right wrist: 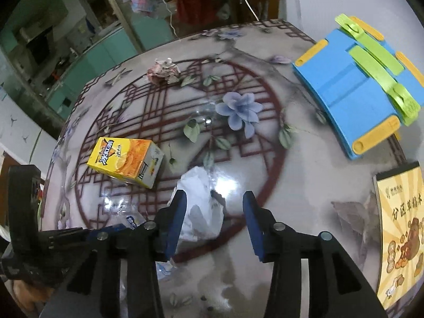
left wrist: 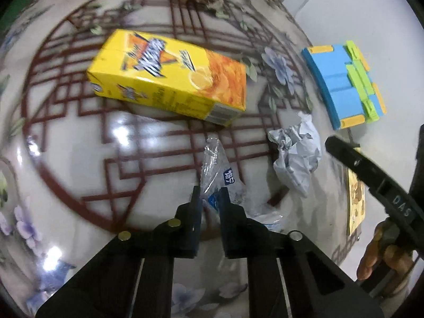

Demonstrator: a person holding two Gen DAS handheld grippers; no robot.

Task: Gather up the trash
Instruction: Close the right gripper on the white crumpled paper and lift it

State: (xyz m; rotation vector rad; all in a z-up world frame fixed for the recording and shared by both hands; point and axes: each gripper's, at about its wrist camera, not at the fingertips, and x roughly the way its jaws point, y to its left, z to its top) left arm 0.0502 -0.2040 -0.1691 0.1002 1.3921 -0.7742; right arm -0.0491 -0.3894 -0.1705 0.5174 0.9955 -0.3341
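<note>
Left hand-held gripper (left wrist: 210, 198) pinching crushed plastic bottle (left wrist: 216, 175), right hand-held gripper (right wrist: 214, 213) agape — straddling crumpled white paper (right wrist: 202, 204), yellow juice carton (right wrist: 126, 160) on counter (right wrist: 291, 185).

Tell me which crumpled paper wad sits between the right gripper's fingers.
The white wad, just ahead of the open right gripper; the pinkish wad lies far across the table.

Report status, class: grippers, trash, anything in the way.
Left gripper shut on plastic bottle. Right gripper open around crumpled paper. Juice carton and pink wad not yet collected. Nothing blocking.
</note>
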